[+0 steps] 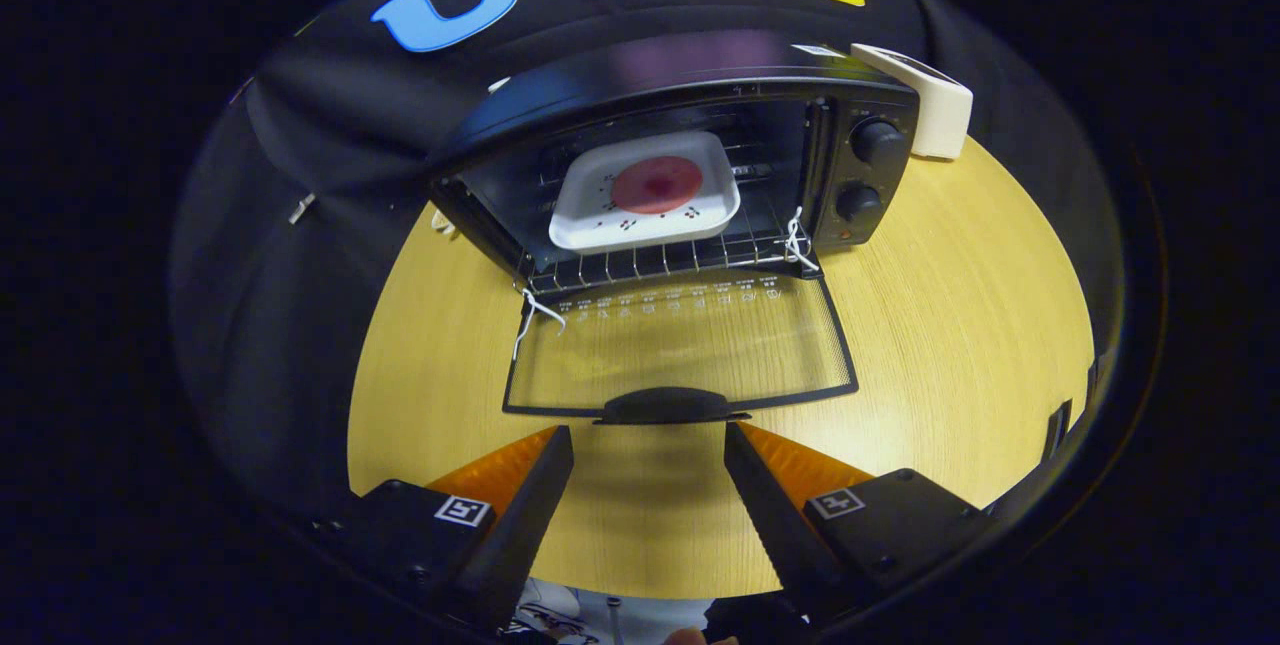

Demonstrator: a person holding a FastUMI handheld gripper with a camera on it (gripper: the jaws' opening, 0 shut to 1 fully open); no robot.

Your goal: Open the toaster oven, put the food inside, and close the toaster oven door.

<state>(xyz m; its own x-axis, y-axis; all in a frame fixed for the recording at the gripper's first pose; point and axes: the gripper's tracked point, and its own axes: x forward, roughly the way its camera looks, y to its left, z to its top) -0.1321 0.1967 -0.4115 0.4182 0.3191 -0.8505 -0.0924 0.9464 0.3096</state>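
Both tongs (648, 445) fingers gape, empty, over wooden table (950, 345); oven door (680, 340) down.

black toaster oven (690, 90), white tray (600, 225), red food (657, 184), yellow table (950, 325)

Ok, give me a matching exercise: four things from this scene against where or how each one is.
Things:
1. white tray
2. glass door
3. gripper
4. cream device

States:
A. folded down flat on the table
B. jaws open, just short of the door handle
C. on the rack inside the oven
D. beside the oven's knob side

Pairs: 1-C, 2-A, 3-B, 4-D
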